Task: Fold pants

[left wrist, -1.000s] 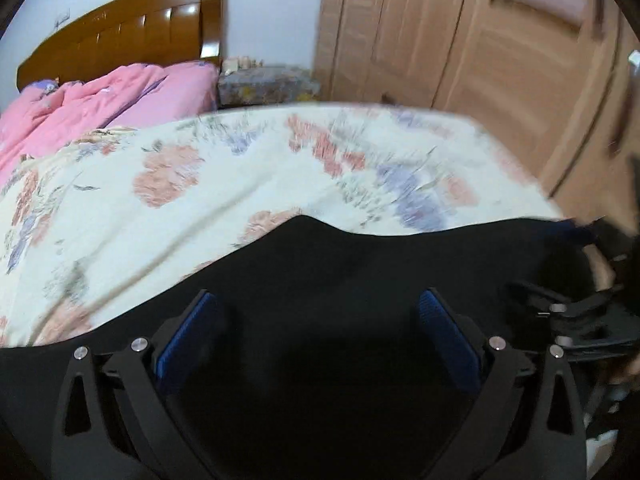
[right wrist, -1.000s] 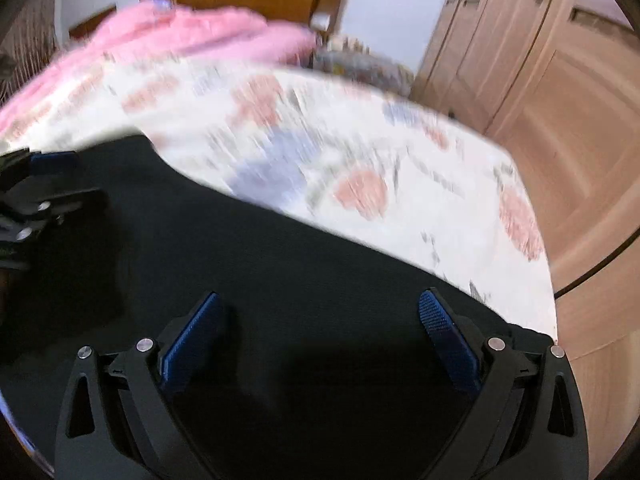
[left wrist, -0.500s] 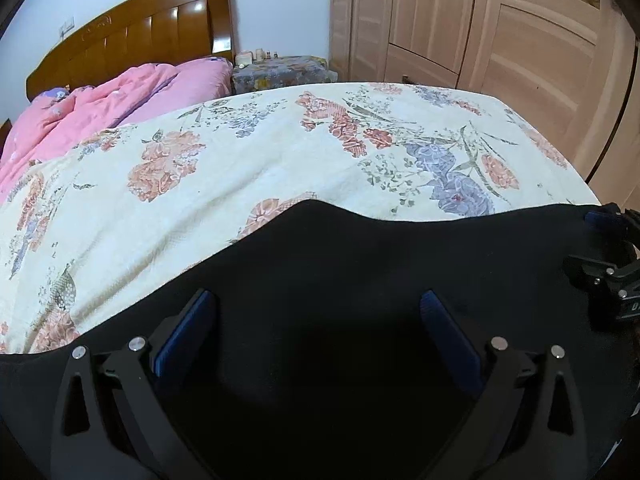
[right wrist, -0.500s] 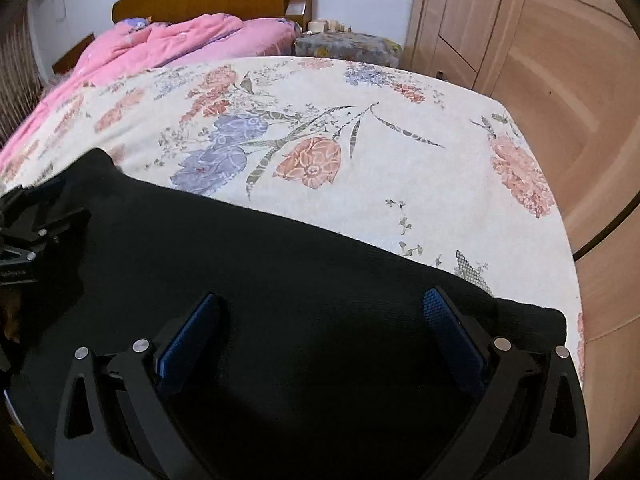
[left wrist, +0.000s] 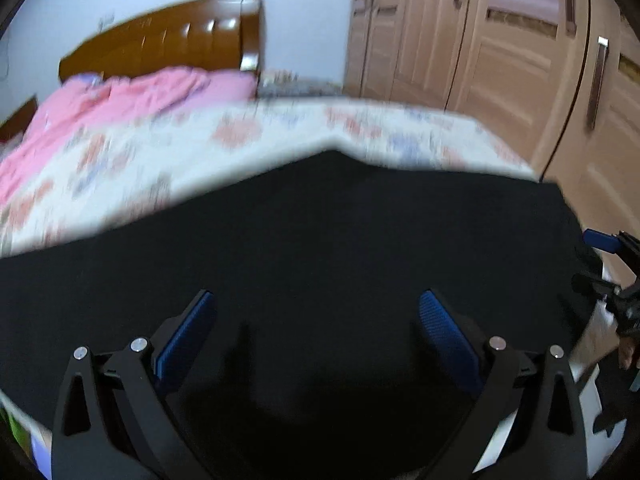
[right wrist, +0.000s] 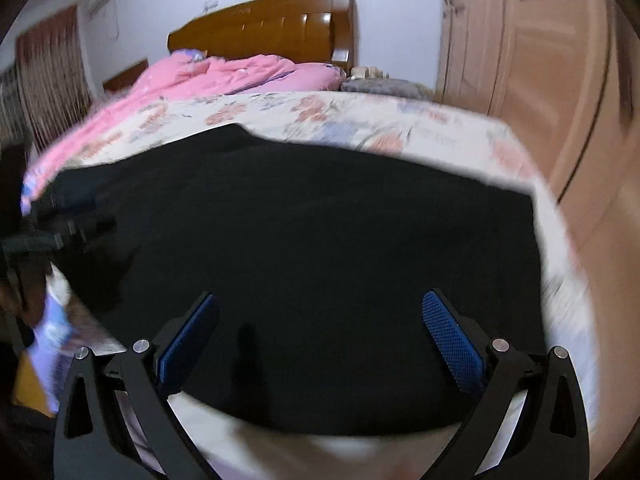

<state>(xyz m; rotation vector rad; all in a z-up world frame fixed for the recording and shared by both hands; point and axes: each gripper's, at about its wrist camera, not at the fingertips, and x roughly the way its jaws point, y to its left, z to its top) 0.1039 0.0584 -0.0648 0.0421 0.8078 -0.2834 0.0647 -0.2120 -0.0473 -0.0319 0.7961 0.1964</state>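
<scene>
Black pants lie flat on the floral bedsheet, folded into a broad dark shape; they also fill the right wrist view. My left gripper is open and empty, over the pants' near part. My right gripper is open and empty, over the pants' near edge. The right gripper shows at the right edge of the left wrist view; the left gripper shows at the left edge of the right wrist view.
A pink duvet is piled at the head of the bed below a wooden headboard. Wooden wardrobe doors stand along the right side. A small nightstand sits beside the headboard.
Both grippers have pulled back and tilted up, so more of the wall and wardrobe shows. The views are blurred by motion. Both grippers stay open.
</scene>
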